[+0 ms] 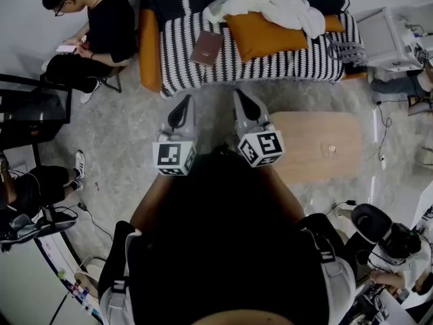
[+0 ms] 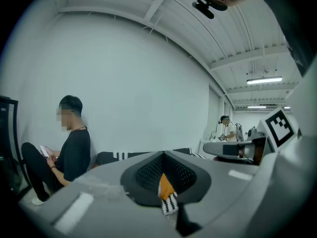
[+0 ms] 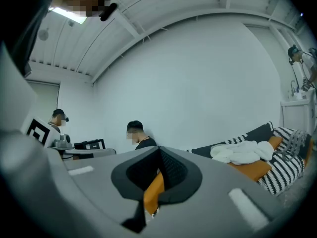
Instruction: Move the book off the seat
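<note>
The book (image 1: 207, 47), dark red and thin, lies flat on the seat of the black-and-white striped sofa (image 1: 183, 53), left of an orange cushion (image 1: 264, 34). Both grippers are held side by side above the floor, well short of the sofa and pointing at it. My left gripper (image 1: 185, 100) is shut with nothing in it, and so is my right gripper (image 1: 241, 95). In the left gripper view the closed jaws (image 2: 166, 182) hide the book. The right gripper view shows its closed jaws (image 3: 156, 182) and the sofa's right part, without the book.
A white cloth (image 1: 270, 5) is heaped on the cushion and sofa back. A low wooden table (image 1: 318, 144) stands right of my right gripper. A person in black (image 1: 91, 32) sits left of the sofa. Chairs, cables and equipment line both sides.
</note>
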Available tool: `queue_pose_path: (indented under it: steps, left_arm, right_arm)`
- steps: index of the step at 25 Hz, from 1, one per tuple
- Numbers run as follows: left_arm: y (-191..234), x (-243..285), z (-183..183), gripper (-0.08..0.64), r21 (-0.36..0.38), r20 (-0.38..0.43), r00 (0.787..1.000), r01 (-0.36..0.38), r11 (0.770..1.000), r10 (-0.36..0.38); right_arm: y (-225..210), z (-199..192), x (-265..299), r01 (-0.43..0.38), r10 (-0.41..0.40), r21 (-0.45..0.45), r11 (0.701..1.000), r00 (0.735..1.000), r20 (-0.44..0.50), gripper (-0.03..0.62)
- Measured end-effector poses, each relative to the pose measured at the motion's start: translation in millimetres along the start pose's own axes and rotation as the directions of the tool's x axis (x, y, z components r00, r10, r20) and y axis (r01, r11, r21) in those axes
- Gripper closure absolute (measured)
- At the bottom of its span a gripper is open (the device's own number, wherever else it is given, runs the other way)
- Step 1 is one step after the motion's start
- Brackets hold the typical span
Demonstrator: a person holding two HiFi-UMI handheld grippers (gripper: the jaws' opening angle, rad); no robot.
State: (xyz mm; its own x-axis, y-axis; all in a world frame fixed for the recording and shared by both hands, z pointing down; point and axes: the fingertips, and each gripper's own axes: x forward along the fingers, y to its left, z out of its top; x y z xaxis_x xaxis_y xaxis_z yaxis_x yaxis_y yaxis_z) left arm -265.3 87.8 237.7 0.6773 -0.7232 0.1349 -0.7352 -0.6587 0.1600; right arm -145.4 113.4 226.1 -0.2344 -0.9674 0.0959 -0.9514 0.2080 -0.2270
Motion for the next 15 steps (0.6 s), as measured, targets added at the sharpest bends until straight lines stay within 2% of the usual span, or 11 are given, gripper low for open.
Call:
queue_pose_path:
  steps: [10,15]
  left_arm:
    - [-29.8,22.9,-8.3,0.554,-0.009,-0.042,0.998,-0.048,0.999,0.048]
    - [-30.0,32.1,-22.3,0.554,-0.027,-0.082,0.995,-0.065,0.997,0.063]
  right_arm:
    - [-33.0,-6.2,-8.3,-0.050,0.050,0.002,0.999,0.998,-0.040,0.584]
    - [-52.1,-11.3,9.0,-0.073,0.073,0.009,0.997,0.996,-0.050,0.584]
